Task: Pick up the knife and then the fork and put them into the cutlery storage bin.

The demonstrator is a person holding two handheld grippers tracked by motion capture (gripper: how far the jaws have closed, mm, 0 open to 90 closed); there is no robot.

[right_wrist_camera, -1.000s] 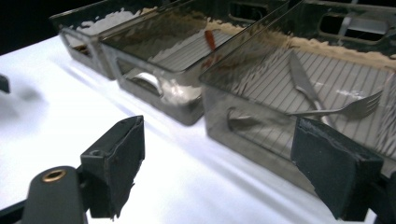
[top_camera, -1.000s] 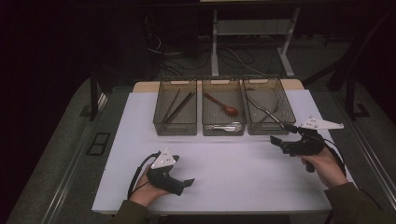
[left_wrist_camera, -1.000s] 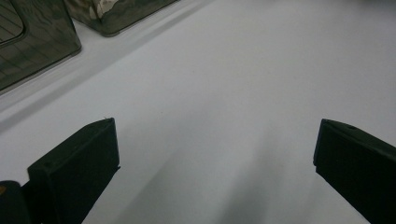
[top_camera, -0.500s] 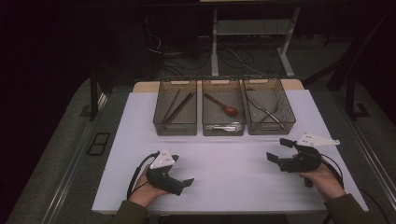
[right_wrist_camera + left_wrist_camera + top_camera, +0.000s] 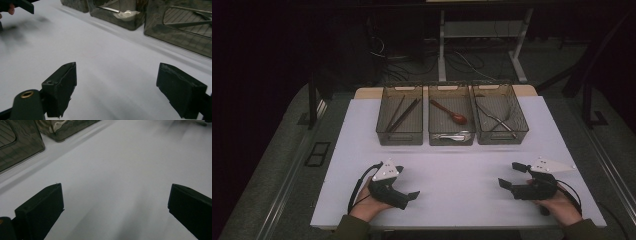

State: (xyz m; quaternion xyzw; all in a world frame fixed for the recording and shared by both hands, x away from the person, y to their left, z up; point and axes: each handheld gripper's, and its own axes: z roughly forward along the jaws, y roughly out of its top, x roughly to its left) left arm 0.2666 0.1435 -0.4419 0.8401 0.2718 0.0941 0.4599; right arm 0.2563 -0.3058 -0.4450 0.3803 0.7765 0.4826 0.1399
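Trays hold everything on this desk (image 5: 452,170): three dark mesh trays stand side by side in a row, well ahead of both tongs, at the far part of the white surface. Left tongs (image 5: 408,196) sit low over the near-left part of the desk in the person's left hand (image 5: 369,204), jaws spread wide with bare white surface between them, as the left gripper view shows (image 5: 115,202); nothing is held. Right tongs (image 5: 512,176) hover over the near-right part in the right hand (image 5: 559,207), jaws likewise wide apart and empty, seen up close in the right gripper view (image 5: 116,85). The two tongs are well apart from each other, jaw tips turned inward toward the middle of the desk. Straight ahead of the left tongs stands the left tray (image 5: 400,131), with a pair of dark chopsticks (image 5: 402,114) lying slantwise in it. Between the two tongs and farther off stands the middle tray (image 5: 451,136), which carries a brown wooden spoon (image 5: 449,112) and, at its near end, something pale and shiny that I cannot make out. Ahead of the right tongs stands the right tray (image 5: 501,134), holding thin metal utensils (image 5: 494,117) whose kind is too small to tell. From the right gripper view, the left tongs appear at the top-left corner (image 5: 23,5).
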